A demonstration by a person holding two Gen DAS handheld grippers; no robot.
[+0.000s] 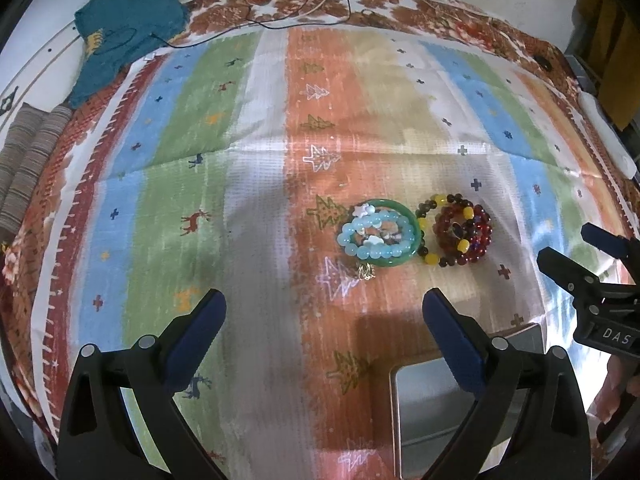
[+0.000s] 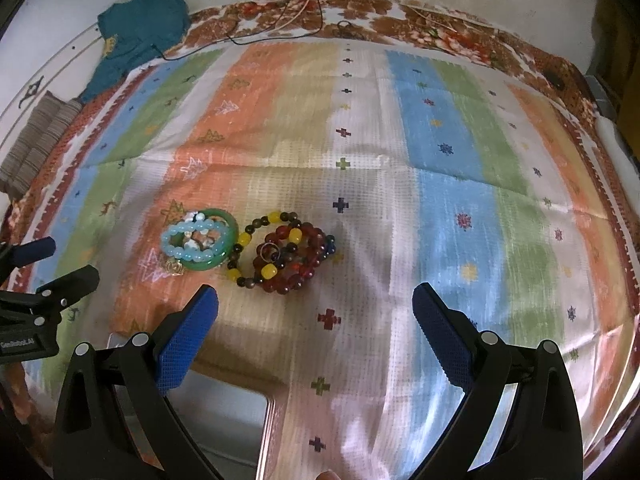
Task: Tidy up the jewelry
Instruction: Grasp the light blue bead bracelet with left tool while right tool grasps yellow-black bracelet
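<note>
- left claw: chunky black plastic arms, blue textured pads, silver round screws
- right claw: same build, black with blue pads; white "DAS" lettering on its body in the left view

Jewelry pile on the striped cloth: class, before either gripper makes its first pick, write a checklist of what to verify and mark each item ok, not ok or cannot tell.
1. Left gripper open and empty: ok.
2. Right gripper open and empty: ok.
3. Jewelry within view of both cameras: ok; the green bangle and red bead bracelet lie ahead of both.
4. Pieces separated for a single pick: not ok; the light blue bead bracelet rests on the bangle, and the yellow and dark bead bracelet tangles with the red one.
5. Metal tray ready to receive: cannot tell; only a corner shows.
</note>
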